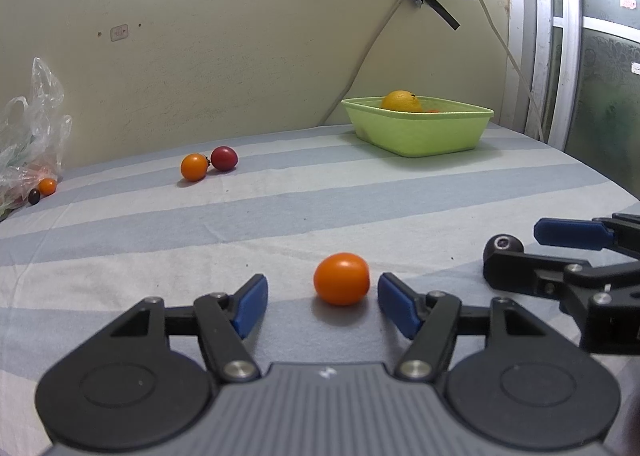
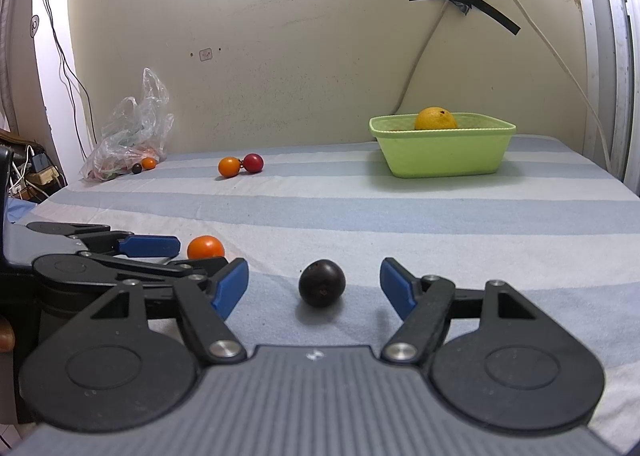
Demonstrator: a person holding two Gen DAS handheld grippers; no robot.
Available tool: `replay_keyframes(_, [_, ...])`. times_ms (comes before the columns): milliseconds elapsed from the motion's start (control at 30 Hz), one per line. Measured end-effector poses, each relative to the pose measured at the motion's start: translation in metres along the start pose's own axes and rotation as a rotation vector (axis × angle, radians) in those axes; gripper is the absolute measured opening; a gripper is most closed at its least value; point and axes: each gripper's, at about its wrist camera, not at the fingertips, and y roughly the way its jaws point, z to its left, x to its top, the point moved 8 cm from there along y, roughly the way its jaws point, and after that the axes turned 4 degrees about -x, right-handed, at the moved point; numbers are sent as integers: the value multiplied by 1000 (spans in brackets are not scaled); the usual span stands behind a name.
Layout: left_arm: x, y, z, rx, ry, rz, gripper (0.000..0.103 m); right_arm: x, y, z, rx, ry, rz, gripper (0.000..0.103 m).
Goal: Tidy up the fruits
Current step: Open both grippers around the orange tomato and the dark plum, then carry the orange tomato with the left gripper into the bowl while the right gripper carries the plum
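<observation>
An orange tomato [image 1: 341, 279] lies on the striped cloth between the fingers of my left gripper [image 1: 322, 282], nearer the right-hand pad, with a gap on each side. That gripper is open. A dark round fruit [image 2: 322, 283] lies between the fingers of my right gripper [image 2: 313, 270], which is open too, clear of both pads. The two grippers stand side by side; the right gripper [image 1: 532, 252] shows at the edge of the left wrist view with the dark fruit [image 1: 503, 246]. A green basket [image 1: 420, 136] [image 2: 444, 160] at the back right holds a large orange [image 1: 401, 101] [image 2: 435, 119].
An orange tomato [image 2: 229, 167] and a red one [image 2: 253, 162] touch near the wall. A plastic bag [image 2: 128, 136] with produce sits at the back left, a small orange fruit [image 2: 149, 163] and a dark one [image 2: 137, 168] beside it. Cables hang on the wall.
</observation>
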Motion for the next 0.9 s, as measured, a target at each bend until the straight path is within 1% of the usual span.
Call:
replay_keyframes(233, [0,0,0,0,0,-1,63,0,0,0,-1,0,0,75])
replay_keyframes(467, [0,-5,-7,-47,14,-29,63,-2,2,2,-9,-7,7,75])
replay_keyframes(567, [1,-7,-11,-66,33,-39,63,-3,4,2,-30,-15,19,75])
replay_keyframes(667, [2,-6,-14,-77,43,-35,62,-2,4,1,-42,-13,22,75])
replay_keyframes(800, [2,-3,-14,-81,40,-14,61,-3,6,-1,-38,-5,34,73])
replay_keyframes(833, [2,-2,-13,-81,34,-5,59,-3,7,0,-37,-9,38,71])
replay_keyframes(867, [3,0,-11,-84,22,7,54,-3,8,1,-35,-14,43,65])
replay_keyframes(900, [4,2,-10,-97,14,11,45,-4,9,1,-35,-21,52,62])
